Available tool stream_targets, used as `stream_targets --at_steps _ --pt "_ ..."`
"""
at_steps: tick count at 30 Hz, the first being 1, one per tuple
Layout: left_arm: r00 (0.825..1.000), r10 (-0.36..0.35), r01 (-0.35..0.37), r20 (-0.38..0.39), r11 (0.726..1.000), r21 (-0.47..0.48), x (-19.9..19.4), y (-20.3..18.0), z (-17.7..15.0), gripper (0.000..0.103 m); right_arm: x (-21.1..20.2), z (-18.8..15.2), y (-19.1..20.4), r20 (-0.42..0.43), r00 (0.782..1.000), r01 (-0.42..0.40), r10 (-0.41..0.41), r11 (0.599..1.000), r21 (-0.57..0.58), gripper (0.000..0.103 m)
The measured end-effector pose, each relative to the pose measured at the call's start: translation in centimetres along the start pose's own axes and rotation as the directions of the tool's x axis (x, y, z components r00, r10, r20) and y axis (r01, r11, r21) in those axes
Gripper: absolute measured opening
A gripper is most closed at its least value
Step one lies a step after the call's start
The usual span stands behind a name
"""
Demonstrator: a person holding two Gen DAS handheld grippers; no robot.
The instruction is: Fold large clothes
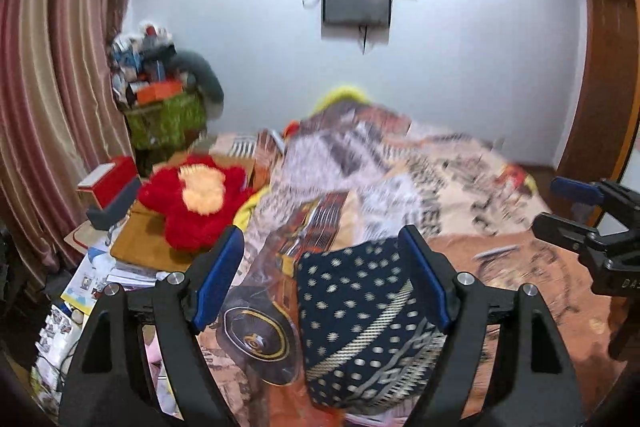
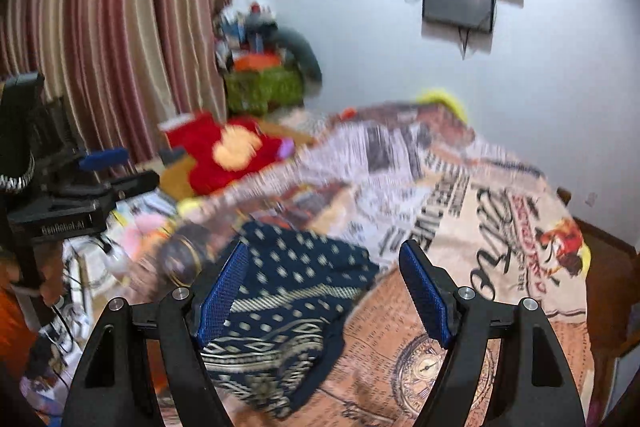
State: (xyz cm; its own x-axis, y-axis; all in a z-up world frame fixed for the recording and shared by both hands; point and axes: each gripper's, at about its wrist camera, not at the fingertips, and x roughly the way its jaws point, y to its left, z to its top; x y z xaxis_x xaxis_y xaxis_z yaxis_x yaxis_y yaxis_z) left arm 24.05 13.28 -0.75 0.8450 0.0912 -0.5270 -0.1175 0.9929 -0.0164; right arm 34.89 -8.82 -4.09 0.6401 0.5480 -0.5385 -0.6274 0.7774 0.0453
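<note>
Wide newspaper-print bedspread, bare toward its right edge, hemmed on the left by clutter.

Folded navy dotted garment with gold borders lying on the near part of the spread. Left gripper raised above it, tilted downward, blue pads apart, nothing clamped. Right gripper alongside, likewise tilted, jaws apart and empty. Red plush toy and scattered papers crowding the left edge; striped curtain behind.

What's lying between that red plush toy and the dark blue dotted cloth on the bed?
Only the printed bedspread, with a car picture on that stretch. The left wrist view shows it between the red plush toy and the blue cloth.
</note>
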Motion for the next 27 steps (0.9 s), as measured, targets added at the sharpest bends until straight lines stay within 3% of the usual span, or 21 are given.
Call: stream_targets --at_steps 5,14,18,23,27 --pt "0.993 -0.036 0.043 0.11 0.997 -0.064 -6.5 -0.8 -0.4 0.079 -6.4 0.5 1.6 0.135 0.991 -0.012 0.01 1.0 0.016 0.077" --pt "0.96 0.003 0.015 0.279 0.998 -0.063 -14.8 -3.2 -2.3 0.082 -16.3 -1.6 5.1 0.331 0.943 -0.007 -0.013 0.998 0.06 0.079" --pt "0.947 0.02 -0.007 0.32 0.999 -0.043 -16.7 -4.4 -3.3 0.087 -18.5 -2.9 6.3 0.365 0.93 0.018 -0.047 0.996 0.083 0.082" --pt "0.943 0.03 -0.016 0.331 0.999 -0.045 -17.9 -5.3 -4.3 0.1 -19.9 -4.3 7.1 0.369 0.923 0.072 -0.105 0.992 0.102 0.093" --pt "0.944 0.033 -0.02 0.327 0.999 -0.044 -18.2 -5.5 -4.8 0.101 -20.0 -4.9 7.6 0.35 0.928 0.104 -0.132 0.99 0.098 0.098"
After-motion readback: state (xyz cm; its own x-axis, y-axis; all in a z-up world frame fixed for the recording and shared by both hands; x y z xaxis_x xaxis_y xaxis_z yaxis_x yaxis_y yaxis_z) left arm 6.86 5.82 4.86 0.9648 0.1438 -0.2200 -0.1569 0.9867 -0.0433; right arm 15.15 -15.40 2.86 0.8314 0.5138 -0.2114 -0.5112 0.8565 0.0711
